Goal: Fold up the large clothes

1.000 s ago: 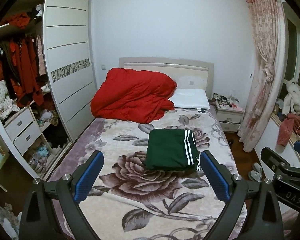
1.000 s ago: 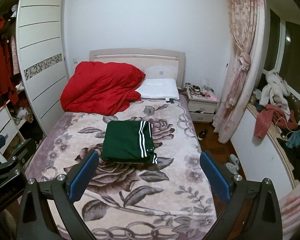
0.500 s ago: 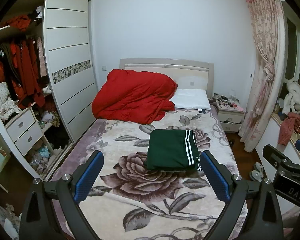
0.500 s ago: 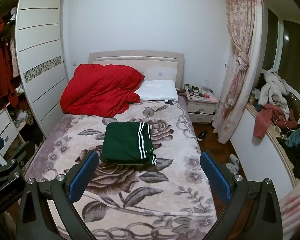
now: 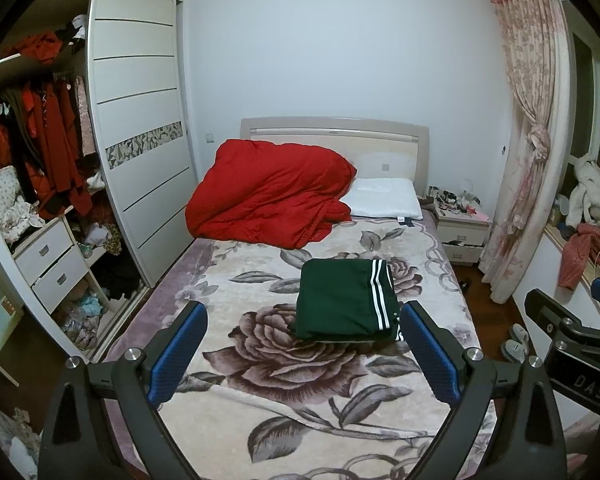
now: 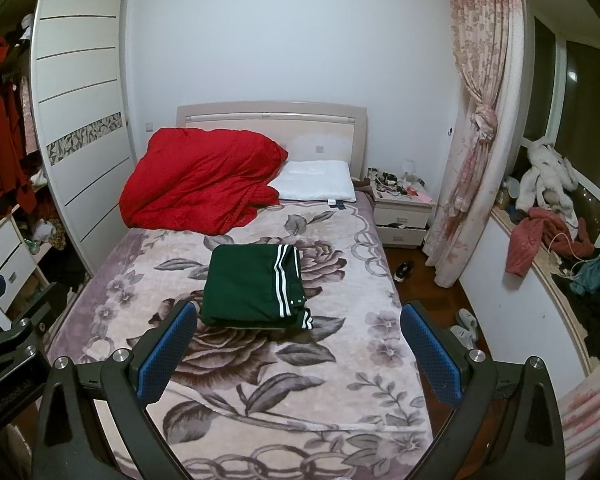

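Note:
A dark green garment with white stripes (image 5: 346, 300) lies folded into a neat rectangle in the middle of the bed (image 5: 260, 392); it also shows in the right wrist view (image 6: 252, 284). My left gripper (image 5: 302, 354) is open and empty, held above the foot of the bed, well short of the garment. My right gripper (image 6: 298, 354) is open and empty too, beside the left one. Part of the right gripper shows at the right edge of the left wrist view (image 5: 572, 344).
A red duvet (image 5: 272, 196) and a white pillow (image 5: 384, 202) lie at the head of the bed. An open wardrobe (image 5: 40, 160) stands left. A nightstand (image 5: 460, 228), a pink curtain (image 5: 532, 140) and a cluttered sill (image 6: 548, 216) are right. Slippers (image 6: 466, 326) lie on the floor.
Both grippers have drawn back and risen slightly from the bed. The folded garment has not moved. Both grippers stay open.

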A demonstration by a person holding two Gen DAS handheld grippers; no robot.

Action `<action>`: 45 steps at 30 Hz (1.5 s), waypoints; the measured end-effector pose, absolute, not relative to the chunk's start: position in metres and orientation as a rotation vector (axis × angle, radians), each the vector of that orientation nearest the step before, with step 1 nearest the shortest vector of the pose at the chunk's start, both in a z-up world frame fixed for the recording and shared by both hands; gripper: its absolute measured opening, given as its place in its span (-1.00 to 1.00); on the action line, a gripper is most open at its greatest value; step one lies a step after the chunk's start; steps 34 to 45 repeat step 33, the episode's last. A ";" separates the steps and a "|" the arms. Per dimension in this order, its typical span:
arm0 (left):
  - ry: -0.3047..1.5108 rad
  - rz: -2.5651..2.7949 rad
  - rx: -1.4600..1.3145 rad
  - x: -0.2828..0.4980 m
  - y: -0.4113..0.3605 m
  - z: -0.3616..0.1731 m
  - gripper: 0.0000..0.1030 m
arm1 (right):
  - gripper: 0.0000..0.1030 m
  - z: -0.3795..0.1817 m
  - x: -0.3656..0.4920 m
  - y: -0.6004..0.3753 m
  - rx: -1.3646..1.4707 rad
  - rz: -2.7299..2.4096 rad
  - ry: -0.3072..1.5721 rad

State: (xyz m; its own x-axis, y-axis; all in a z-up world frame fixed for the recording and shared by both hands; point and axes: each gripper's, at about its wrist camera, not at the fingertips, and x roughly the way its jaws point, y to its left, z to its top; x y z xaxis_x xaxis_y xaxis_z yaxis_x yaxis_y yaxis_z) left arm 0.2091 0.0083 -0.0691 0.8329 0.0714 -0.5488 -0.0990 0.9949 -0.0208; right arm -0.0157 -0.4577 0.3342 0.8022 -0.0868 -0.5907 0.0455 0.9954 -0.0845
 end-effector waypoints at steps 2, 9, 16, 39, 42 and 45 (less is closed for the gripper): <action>0.580 0.090 -0.050 0.210 0.008 -0.069 0.91 | 1.00 0.334 -0.017 -0.458 -0.069 -0.073 0.634; 0.579 0.091 -0.049 0.209 0.009 -0.069 0.91 | 1.00 0.334 -0.019 -0.458 -0.067 -0.073 0.634; 0.578 0.089 -0.045 0.208 0.012 -0.068 0.91 | 1.00 0.334 -0.020 -0.458 -0.065 -0.075 0.634; 0.570 0.081 -0.047 0.209 0.018 -0.067 0.91 | 1.00 0.331 -0.033 -0.457 -0.060 -0.084 0.634; 0.570 0.081 -0.047 0.209 0.018 -0.067 0.91 | 1.00 0.331 -0.033 -0.457 -0.060 -0.084 0.634; 0.570 0.081 -0.047 0.209 0.018 -0.067 0.91 | 1.00 0.331 -0.033 -0.457 -0.060 -0.084 0.634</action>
